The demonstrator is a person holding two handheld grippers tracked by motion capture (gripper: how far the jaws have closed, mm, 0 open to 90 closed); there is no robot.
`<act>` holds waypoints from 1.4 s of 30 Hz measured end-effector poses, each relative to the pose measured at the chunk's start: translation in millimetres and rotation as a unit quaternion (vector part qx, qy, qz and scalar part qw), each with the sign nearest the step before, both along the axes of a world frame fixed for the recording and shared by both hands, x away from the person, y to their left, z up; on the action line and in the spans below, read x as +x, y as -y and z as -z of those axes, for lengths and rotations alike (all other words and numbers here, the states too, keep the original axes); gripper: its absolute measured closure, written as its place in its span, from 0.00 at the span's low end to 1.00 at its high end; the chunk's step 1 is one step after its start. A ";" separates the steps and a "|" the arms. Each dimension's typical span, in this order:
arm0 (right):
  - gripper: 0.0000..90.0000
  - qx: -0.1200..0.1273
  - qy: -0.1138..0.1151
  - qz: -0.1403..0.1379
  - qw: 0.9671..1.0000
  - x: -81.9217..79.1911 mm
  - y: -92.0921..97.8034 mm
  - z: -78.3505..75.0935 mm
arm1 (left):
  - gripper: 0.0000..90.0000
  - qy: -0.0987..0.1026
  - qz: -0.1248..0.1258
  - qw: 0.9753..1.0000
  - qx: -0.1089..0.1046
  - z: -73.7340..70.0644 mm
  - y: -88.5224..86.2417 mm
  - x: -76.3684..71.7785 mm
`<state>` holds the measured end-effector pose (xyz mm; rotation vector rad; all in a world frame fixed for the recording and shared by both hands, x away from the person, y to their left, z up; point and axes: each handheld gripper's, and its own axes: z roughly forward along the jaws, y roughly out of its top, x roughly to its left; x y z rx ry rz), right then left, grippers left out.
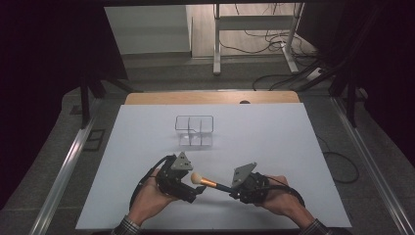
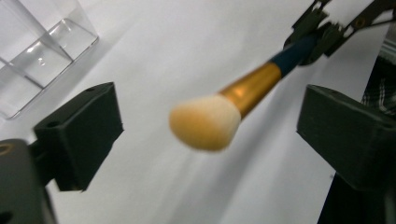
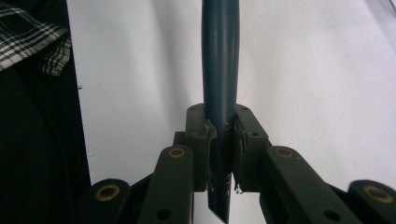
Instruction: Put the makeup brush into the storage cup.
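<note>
Table: white sheet [image 1: 254,132] over a wooden top [image 1: 210,97].
Floor: grey carpet [image 1: 166,73], loose cables [image 1: 274,41].
Beyond: white desk frame [image 1: 254,22].
Sides: dark curtains [image 1: 44,58].

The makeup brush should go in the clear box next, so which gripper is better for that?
Probably the right gripper: its jaws are shut on the makeup brush handle. The left gripper is open, with the bristles between its jaws, untouched. The clear box lies ahead of both.
</note>
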<state>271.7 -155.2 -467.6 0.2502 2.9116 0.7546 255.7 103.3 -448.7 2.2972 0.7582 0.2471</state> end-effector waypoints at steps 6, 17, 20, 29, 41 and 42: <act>0.87 0.010 0.003 0.021 1.000 2.0 4.5 -1.9 | 0.04 -0.002 -0.017 1.000 0.006 5.1 -6.4 1.3; 0.87 0.031 0.013 0.074 0.997 7.3 15.5 -7.4 | 0.05 -0.004 -0.050 0.999 -0.007 15.0 -18.3 5.0; 0.87 0.034 0.014 0.081 0.996 7.7 17.8 -7.8 | 0.04 -0.013 -0.059 0.998 -0.013 18.7 -21.0 7.9; 0.87 0.046 0.023 0.105 0.993 9.1 22.2 -9.9 | 0.04 -0.032 -0.086 0.995 -0.031 25.2 -31.8 15.2; 0.87 0.074 0.025 0.138 0.987 6.8 21.9 -11.3 | 0.03 -0.049 -0.076 0.994 -0.056 26.7 -25.5 17.7; 0.87 0.074 0.027 0.137 0.987 6.5 21.6 -11.3 | 0.03 -0.062 -0.077 0.993 -0.058 26.0 -24.8 18.8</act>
